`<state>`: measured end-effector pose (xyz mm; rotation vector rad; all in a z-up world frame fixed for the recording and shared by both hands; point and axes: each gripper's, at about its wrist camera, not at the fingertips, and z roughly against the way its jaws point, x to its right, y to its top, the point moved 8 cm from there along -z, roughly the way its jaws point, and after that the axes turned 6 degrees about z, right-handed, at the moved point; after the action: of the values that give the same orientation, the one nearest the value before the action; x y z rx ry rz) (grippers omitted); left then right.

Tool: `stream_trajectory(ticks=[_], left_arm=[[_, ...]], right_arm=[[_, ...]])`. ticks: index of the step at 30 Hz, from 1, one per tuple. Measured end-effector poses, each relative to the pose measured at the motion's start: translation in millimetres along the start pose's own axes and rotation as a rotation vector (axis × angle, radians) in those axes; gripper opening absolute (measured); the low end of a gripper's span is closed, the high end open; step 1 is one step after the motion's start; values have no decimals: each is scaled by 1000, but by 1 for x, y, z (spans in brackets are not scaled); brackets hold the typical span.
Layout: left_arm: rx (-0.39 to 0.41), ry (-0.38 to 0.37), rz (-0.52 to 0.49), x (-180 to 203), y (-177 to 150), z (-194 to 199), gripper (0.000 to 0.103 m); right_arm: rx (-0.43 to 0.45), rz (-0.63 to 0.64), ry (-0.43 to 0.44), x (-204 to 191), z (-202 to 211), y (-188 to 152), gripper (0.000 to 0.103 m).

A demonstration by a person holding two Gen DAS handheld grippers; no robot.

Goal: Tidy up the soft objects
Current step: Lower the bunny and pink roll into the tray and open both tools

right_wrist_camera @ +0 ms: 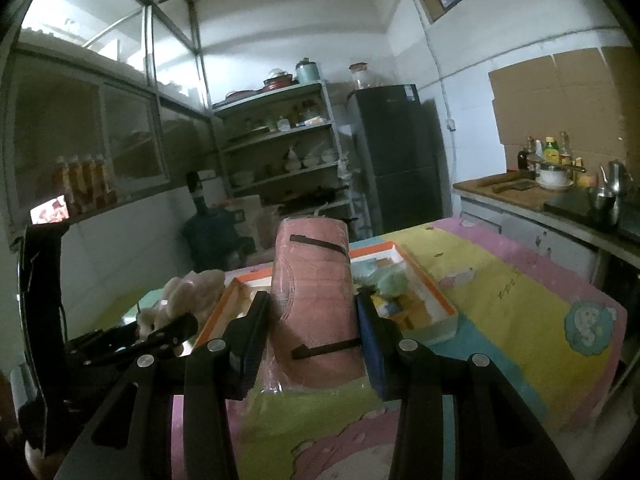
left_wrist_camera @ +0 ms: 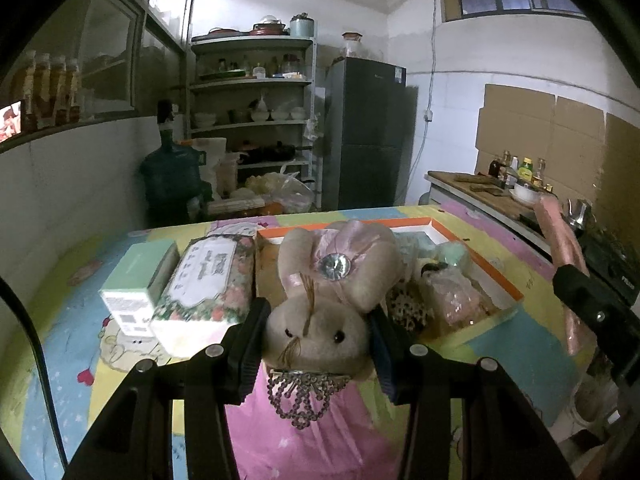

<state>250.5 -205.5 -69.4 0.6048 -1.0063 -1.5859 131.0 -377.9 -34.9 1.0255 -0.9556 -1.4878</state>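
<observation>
A beige plush rabbit with pink ears and a beaded necklace is held above the table, my left gripper shut on its head. From the right wrist view the same plush rabbit shows at the left, in the left gripper. My right gripper is shut on a pink rolled towel in clear wrap. That pink towel and the right gripper appear at the right edge of the left wrist view. An orange-rimmed white tray holding several soft things lies just beyond both grippers.
A floral tissue pack and a mint green box sit left of the tray on the colourful tablecloth. A counter with bottles and a bowl runs along the right; shelves and a dark fridge stand behind.
</observation>
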Motion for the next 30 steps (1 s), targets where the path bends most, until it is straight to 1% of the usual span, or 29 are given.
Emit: stream_trajectory(ticks=[8, 13, 20, 25, 30], left_arm=[[-35, 25, 9, 0, 18, -30, 48], [-66, 33, 26, 0, 27, -49, 48], [-83, 56, 45, 2, 44, -75, 48], [-95, 79, 43, 4, 51, -93, 48], [-137, 78, 52, 5, 52, -115, 48]], right_arm=[[-4, 3, 12, 19, -26, 20, 44], [-24, -1, 38, 27, -49, 29, 44], [-72, -27, 81, 32, -82, 33, 44], [-108, -14, 96, 32, -106, 36, 44], [-152, -1, 104, 35, -131, 38, 44]])
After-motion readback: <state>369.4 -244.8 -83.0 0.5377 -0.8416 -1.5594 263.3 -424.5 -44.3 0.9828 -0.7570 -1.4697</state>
